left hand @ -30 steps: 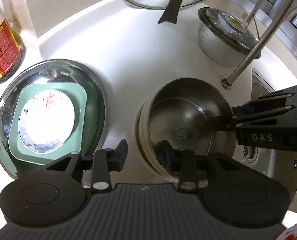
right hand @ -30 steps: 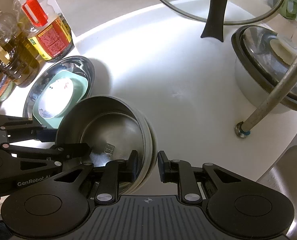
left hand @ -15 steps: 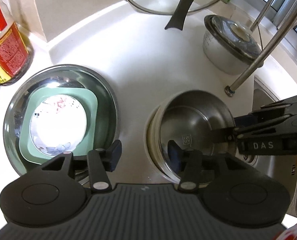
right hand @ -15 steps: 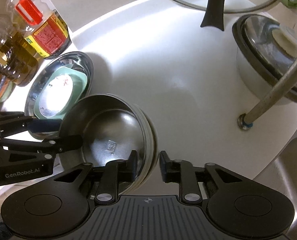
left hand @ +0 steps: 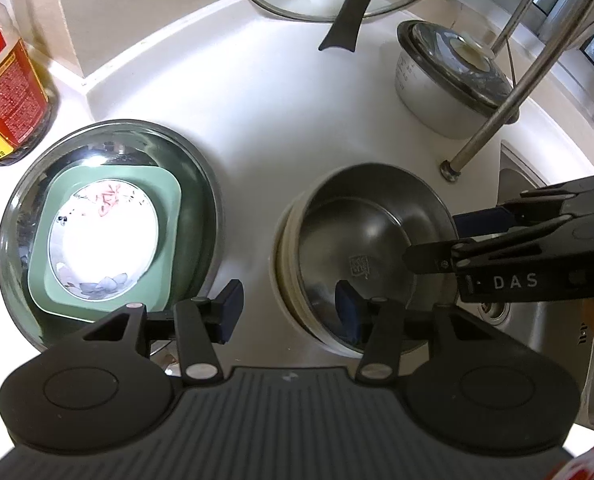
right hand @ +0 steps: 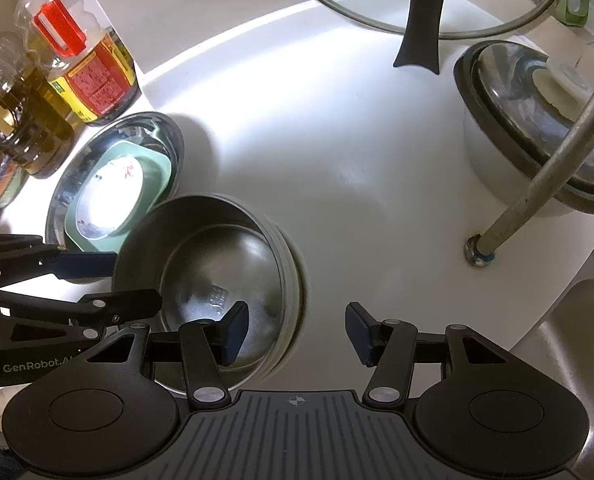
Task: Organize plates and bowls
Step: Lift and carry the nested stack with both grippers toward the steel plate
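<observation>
A steel bowl (left hand: 361, 248) (right hand: 217, 264) sits nested on a stack of cream bowls on the white counter. My left gripper (left hand: 288, 310) (right hand: 135, 282) stands open astride the stack's left rim, one finger inside the bowl and one outside, neither pad touching. My right gripper (right hand: 297, 332) (left hand: 433, 240) straddles the opposite rim; its jaws are opening and the pads stand off the rim. To the left, a steel dish (left hand: 201, 184) (right hand: 165, 132) holds a green square plate (left hand: 165, 248) (right hand: 157, 176) with a white floral plate (left hand: 101, 240) (right hand: 109, 196) on top.
Oil bottles (left hand: 5, 92) (right hand: 89, 72) stand at the left wall. A glass lid with a black handle (left hand: 349, 12) (right hand: 421, 20) leans at the back. A lidded pot (left hand: 449, 76) (right hand: 537, 128) and a slanted metal pole (left hand: 509, 80) (right hand: 549, 168) are at the right, beside the sink (right hand: 577, 320).
My right gripper's jaws, shut on the stack's rim a second ago, have spread wide and let go. My left gripper's jaws have widened off the rim too. The bowl stack has stayed put.
</observation>
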### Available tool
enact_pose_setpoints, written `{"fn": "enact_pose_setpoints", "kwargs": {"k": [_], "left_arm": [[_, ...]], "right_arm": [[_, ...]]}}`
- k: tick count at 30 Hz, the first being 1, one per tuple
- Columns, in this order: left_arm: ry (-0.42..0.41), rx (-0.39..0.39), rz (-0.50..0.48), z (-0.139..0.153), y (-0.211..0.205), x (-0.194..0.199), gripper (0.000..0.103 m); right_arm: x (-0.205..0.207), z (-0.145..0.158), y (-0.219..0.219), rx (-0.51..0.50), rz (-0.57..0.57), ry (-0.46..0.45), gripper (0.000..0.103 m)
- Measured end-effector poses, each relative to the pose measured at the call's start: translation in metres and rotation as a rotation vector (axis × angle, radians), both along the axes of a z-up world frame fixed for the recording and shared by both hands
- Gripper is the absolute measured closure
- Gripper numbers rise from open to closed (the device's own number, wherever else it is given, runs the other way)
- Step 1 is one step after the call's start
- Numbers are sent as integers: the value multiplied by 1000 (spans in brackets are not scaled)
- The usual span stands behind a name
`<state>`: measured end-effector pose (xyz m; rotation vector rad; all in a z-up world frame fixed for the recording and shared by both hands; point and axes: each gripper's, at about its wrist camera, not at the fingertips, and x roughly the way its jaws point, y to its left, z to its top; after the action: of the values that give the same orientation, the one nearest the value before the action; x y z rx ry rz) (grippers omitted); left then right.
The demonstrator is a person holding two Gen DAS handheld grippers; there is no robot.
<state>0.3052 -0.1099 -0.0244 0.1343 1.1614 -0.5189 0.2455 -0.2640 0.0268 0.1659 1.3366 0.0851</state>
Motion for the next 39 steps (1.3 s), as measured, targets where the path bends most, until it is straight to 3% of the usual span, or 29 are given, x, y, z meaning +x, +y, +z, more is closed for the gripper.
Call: {"fn": "enact_pose_setpoints", "kwargs": {"k": [3, 7, 17, 39], "left_arm": [[4, 4, -6, -2, -3, -1, 59], [16, 8, -3, -6, -5, 1, 61], [17, 13, -17, -12, -9, 4, 76], [26, -1, -16, -13, -7, 8, 76]], "right_arm": [[-1, -4, 1, -4, 7, 10, 49], [-1, -9, 1, 5, 3, 27, 63], [2, -14, 2, 48, -11, 39, 77], [3, -15, 3, 33, -4, 38, 79]]}}
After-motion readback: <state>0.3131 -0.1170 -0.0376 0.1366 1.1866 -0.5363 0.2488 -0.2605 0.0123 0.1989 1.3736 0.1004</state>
